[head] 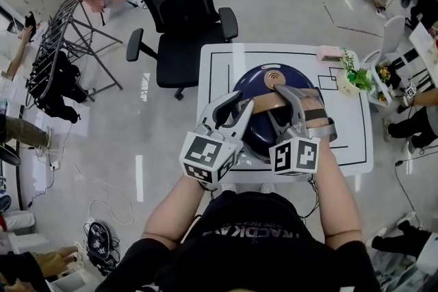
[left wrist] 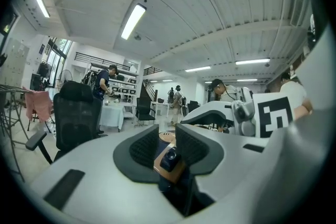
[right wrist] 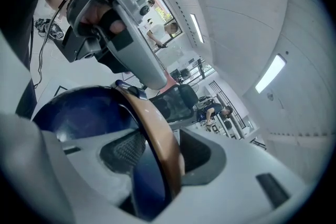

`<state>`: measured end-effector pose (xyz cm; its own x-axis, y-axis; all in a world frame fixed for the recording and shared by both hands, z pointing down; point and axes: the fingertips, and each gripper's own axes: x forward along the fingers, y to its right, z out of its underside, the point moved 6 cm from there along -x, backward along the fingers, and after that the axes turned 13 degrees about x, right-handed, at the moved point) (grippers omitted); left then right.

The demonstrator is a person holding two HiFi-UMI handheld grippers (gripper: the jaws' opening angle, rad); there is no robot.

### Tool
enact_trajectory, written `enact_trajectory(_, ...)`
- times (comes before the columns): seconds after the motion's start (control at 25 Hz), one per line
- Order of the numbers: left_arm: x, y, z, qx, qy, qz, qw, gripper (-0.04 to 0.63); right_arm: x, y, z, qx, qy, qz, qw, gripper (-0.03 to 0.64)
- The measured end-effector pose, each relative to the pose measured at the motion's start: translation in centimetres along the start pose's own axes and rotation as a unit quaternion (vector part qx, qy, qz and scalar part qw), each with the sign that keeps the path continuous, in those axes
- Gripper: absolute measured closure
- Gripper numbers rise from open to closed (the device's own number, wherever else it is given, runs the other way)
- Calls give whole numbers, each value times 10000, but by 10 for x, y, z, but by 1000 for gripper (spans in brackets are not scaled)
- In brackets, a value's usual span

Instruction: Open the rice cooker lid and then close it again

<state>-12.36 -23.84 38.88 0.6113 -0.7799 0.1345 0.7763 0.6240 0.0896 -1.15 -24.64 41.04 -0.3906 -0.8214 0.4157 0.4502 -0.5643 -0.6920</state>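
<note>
One hand-held gripper (right wrist: 163, 152), the right, clamps handle (right wrist: 151, 120) near table edge (head: 356, 150).

Open-plan office/lab, black office chair (head: 183, 17), white table (head: 352, 125), ceiling strip lights (left wrist: 133, 21), glossy floor (head: 123, 140), ppl at benches.

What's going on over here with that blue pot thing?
A person works two handheld tongs at a dark blue rice cooker on a small white table. The right tongs are clamped on its tan carrying handle. The left tongs sit open around the handle's left end. The lid looks shut.
</note>
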Motion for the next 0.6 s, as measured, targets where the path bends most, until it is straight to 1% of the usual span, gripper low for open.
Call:
enact_trajectory(0.16,-7,3,-14,105,145,-117,9998,492,-3,7,0,189,109,1,9998,414)
enact_trajectory(0.32,-12,8,-28,84,313,-273,9991,494,-10,26,3,600,330,-1,9977,416)
enact_trajectory(0.44,-19,11,-40,53,472,-363,9982,494,-16,38,6,925,540,9,9942,417)
enact_trajectory(0.6,-29,17,-58,141,652,-493,9966,488,-28,56,10,1431,782,-7,9866,419)
